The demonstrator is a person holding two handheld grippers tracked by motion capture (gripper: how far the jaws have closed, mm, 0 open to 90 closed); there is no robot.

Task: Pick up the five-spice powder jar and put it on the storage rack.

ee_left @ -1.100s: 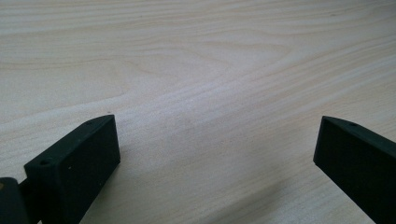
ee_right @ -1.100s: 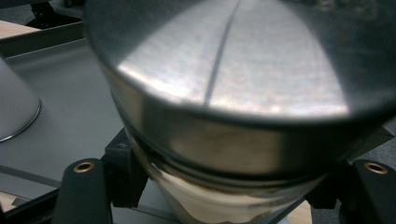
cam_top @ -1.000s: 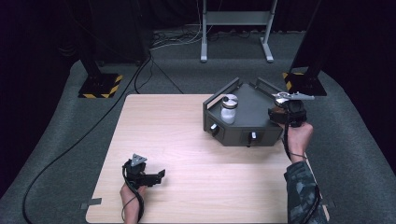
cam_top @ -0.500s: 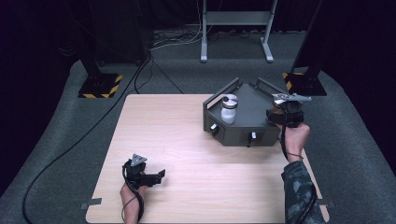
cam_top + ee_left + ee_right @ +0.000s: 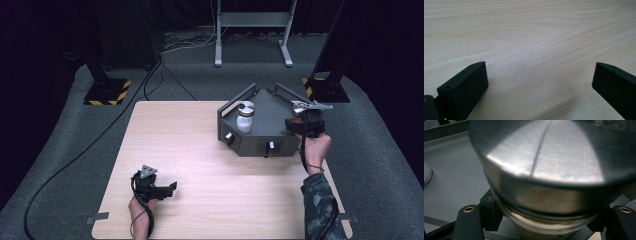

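A grey metal box [image 5: 272, 117] with knobs on its front stands on the right part of the wooden table [image 5: 200, 150]. On its top stands a glass jar with a steel lid [image 5: 245, 116]. My right gripper [image 5: 303, 121] is at the box's right end. In the right gripper view my right gripper [image 5: 546, 222] is shut on a second jar with a steel lid [image 5: 544, 170], just above the box's grey top [image 5: 451, 172]. My left gripper [image 5: 171, 189] rests low near the table's front left. Its jaws stand open with bare wood between them in the left gripper view [image 5: 540, 75].
A raised rail [image 5: 237, 100] runs along the box's back edges. Beyond the table are two stands with striped bases [image 5: 107, 92] and a metal frame [image 5: 252, 35] on grey carpet. A black cable [image 5: 75, 160] trails on the floor at the left.
My right gripper has shifted slightly to the left over the box's right end. The left gripper has stayed where it was.
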